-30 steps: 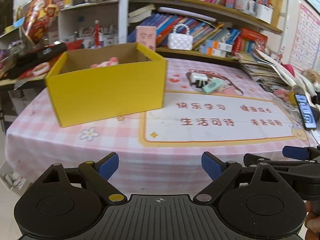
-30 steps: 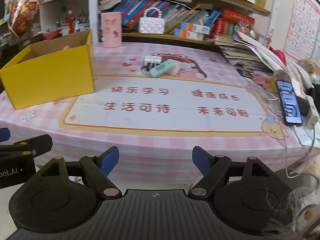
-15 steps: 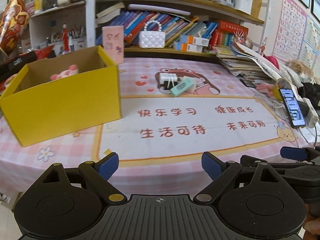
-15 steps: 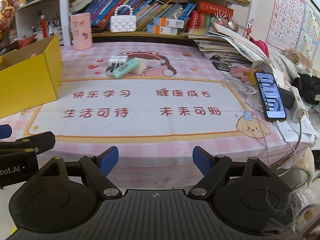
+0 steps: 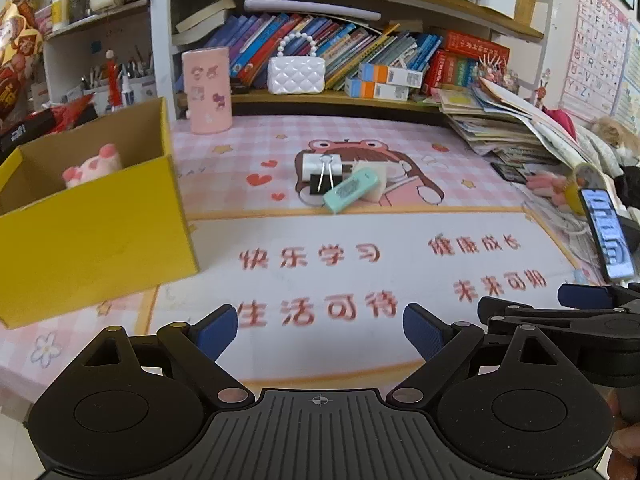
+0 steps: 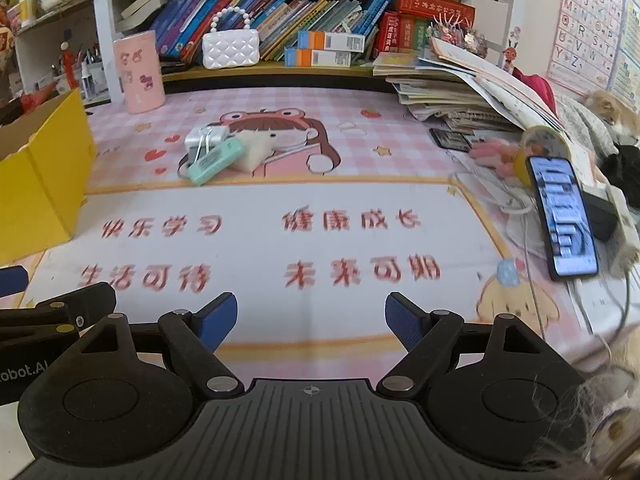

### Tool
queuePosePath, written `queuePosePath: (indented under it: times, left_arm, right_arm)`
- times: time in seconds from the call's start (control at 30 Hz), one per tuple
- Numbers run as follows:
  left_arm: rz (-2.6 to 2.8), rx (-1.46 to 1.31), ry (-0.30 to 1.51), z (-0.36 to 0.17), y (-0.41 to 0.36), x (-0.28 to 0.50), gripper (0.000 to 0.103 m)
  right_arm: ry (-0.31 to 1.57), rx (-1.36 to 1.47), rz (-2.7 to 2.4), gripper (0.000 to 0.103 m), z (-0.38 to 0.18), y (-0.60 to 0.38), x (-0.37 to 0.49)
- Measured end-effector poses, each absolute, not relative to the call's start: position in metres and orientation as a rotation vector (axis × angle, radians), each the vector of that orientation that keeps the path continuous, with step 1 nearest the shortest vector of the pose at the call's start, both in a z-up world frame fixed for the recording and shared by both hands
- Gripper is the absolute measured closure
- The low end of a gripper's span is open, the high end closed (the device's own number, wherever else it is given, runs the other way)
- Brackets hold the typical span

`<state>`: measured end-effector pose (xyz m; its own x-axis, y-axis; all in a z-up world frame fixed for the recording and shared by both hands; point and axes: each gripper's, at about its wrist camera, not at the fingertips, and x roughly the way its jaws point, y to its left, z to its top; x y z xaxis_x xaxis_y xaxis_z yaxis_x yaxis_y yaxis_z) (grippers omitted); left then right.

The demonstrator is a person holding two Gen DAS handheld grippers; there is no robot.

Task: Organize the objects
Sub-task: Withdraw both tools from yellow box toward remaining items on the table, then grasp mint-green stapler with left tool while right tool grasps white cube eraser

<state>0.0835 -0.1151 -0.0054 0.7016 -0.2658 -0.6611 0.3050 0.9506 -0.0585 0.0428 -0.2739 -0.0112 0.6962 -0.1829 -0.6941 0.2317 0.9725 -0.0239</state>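
Note:
A small pile lies mid-table: a mint green eraser-like box (image 5: 350, 189) (image 6: 216, 160), a black binder clip (image 5: 325, 179) on a white block (image 5: 320, 164), and a cream wedge (image 6: 254, 148). A yellow cardboard box (image 5: 92, 236) (image 6: 40, 176) stands at the left with a pink plush toy (image 5: 93, 163) inside. My left gripper (image 5: 320, 330) is open and empty over the table's near part. My right gripper (image 6: 311, 320) is open and empty, to the right of the left one.
A pink cup (image 5: 207, 90) and a white quilted purse (image 5: 295, 74) stand at the back by the bookshelf. A stack of books and papers (image 6: 460, 92) and a lit phone (image 6: 564, 220) with cables lie at the right edge.
Both grippers have moved forward and to the right over the table. The yellow box has slid toward the left of both views and the pile looks nearer.

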Motion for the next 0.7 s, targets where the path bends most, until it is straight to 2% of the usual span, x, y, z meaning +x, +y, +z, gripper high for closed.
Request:
queuePosePath:
  times: [0.37, 0.7]
  left_arm:
    - [-0.233, 0.016, 0.714, -0.002, -0.153, 0.144, 0.011]
    - [-0.166, -0.128, 0.743, -0.006, -0.176, 0.203, 0.012]
  right_arm:
    - [0.712, 0.102, -0.193, 0.026, -0.004, -0.323, 0.094]
    - [0.691, 0.147, -0.203, 0.026, -0.001, -0.363, 0.130]
